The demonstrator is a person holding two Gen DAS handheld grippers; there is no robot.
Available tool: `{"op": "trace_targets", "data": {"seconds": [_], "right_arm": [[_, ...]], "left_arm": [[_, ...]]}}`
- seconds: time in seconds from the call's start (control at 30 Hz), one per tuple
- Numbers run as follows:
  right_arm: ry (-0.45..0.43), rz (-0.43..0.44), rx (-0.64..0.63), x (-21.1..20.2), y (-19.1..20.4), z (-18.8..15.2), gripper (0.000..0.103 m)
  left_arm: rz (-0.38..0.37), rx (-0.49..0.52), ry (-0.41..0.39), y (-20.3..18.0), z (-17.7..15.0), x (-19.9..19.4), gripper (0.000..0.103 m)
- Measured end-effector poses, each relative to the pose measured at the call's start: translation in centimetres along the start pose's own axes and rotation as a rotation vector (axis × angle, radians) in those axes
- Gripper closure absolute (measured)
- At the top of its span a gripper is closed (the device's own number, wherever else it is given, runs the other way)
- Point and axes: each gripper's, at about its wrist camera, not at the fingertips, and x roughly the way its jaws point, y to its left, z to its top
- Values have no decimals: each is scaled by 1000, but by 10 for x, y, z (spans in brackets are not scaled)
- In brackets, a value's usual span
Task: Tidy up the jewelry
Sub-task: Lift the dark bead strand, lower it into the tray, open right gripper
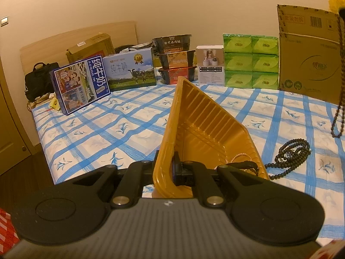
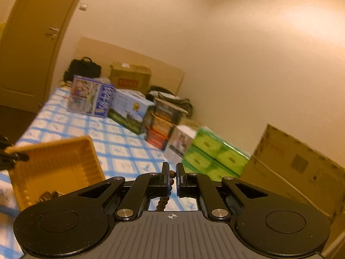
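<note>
My left gripper [image 1: 167, 168] is shut on the near wall of a gold plastic tray [image 1: 200, 120] and tilts it up off the bed. A pale pink bead strand [image 1: 237, 157] and a dark piece lie in the tray's low corner. A pile of dark bead necklace [image 1: 291, 155] lies on the cloth right of the tray. My right gripper [image 2: 171, 172] is raised above the bed and shut on a brown bead strand [image 2: 170, 181], which hangs down at the right edge of the left wrist view [image 1: 340, 86]. The tray also shows at the left of the right wrist view [image 2: 56, 168].
The bed has a blue-and-white checked cloth [image 1: 107, 133]. Along the wall stand milk cartons [image 1: 82, 82], stacked noodle bowls [image 1: 174, 58], a white box [image 1: 210, 64], green tissue packs [image 1: 250, 62] and a big cardboard box [image 1: 308, 51]. A door [image 2: 28, 43] is at the left.
</note>
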Motion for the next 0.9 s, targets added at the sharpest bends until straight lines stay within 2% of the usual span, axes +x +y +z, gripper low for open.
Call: {"op": "trace_targets", "data": {"seconds": [0.17,0.43,0.7,0.9], "right_arm": [[-47,78,8,6,18,24,98],[-90,202,-19,39,61,54,98],[-61,308,-10,80,94,72,98],[-18,359,-21,108,118,74,98]], "left_arm": [[-7,15,14,2,2,1,96],[-16,30,48,6,7,5,96],[-29,35,67,9,8,7,96],[-35,25,67,13,7,8,96]]}}
